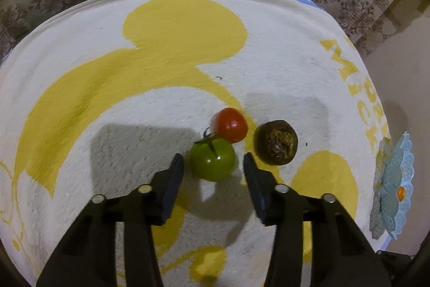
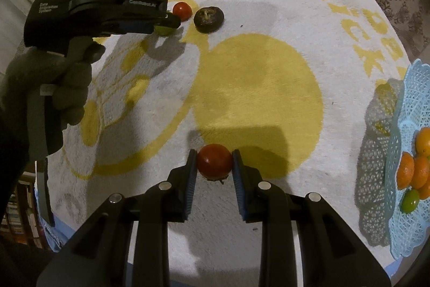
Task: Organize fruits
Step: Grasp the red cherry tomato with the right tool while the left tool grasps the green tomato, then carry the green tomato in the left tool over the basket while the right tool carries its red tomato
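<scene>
Our right gripper (image 2: 214,162) clamped a red tomato (image 2: 214,160); our left gripper (image 1: 213,162), fingers spread, straddled the green tomato (image 1: 213,162), basket (image 2: 411,125) far right.

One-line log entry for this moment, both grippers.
left gripper: open around green tomato | right gripper: shut on red tomato | basket: holds oranges

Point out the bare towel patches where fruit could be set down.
Free: the wide stretch of towel between the right gripper and the dark fruit. Crowded: around the left gripper, where green tomato, red tomato and dark fruit cluster; also the blue basket.
</scene>
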Demonstrator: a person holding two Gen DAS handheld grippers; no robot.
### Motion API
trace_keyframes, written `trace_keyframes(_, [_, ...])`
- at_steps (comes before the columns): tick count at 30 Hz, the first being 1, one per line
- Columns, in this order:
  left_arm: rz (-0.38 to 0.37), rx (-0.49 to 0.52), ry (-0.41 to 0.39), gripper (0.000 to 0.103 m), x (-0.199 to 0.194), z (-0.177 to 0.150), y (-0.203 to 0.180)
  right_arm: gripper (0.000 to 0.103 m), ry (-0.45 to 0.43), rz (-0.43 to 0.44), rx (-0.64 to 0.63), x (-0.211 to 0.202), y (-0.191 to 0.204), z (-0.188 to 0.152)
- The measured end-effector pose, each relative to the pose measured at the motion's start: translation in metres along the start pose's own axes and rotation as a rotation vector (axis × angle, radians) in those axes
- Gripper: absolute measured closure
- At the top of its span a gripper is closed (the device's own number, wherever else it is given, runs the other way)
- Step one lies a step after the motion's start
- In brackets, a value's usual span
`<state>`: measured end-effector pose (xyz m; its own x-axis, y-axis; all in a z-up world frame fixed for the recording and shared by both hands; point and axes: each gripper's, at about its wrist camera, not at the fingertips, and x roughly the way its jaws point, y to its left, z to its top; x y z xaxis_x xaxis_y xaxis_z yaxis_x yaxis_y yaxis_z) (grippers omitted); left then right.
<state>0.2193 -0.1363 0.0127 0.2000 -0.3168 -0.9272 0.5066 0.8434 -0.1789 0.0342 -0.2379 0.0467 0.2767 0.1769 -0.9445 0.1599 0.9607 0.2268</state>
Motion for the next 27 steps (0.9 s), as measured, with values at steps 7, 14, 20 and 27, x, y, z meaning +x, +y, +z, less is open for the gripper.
trace_keyframes(7, [0.015,-0.008,-0.009,0.070,-0.003,-0.005,0.001,0.077,-0.012,0.009,-0.009,-0.007,0.000,-0.004])
trace_keyframes(14, [0.025,-0.052,-0.007,0.070,-0.022,-0.025,0.004,0.077,-0.034,0.033,-0.015,-0.016,-0.002,-0.005])
trace_keyframes(20, [0.054,-0.068,-0.030,0.070,-0.048,-0.050,-0.004,0.077,-0.053,0.071,-0.025,-0.030,-0.004,-0.004])
trace_keyframes(27, [0.089,-0.074,-0.061,0.070,-0.081,-0.076,-0.023,0.077,-0.090,0.099,-0.049,-0.057,-0.012,-0.009])
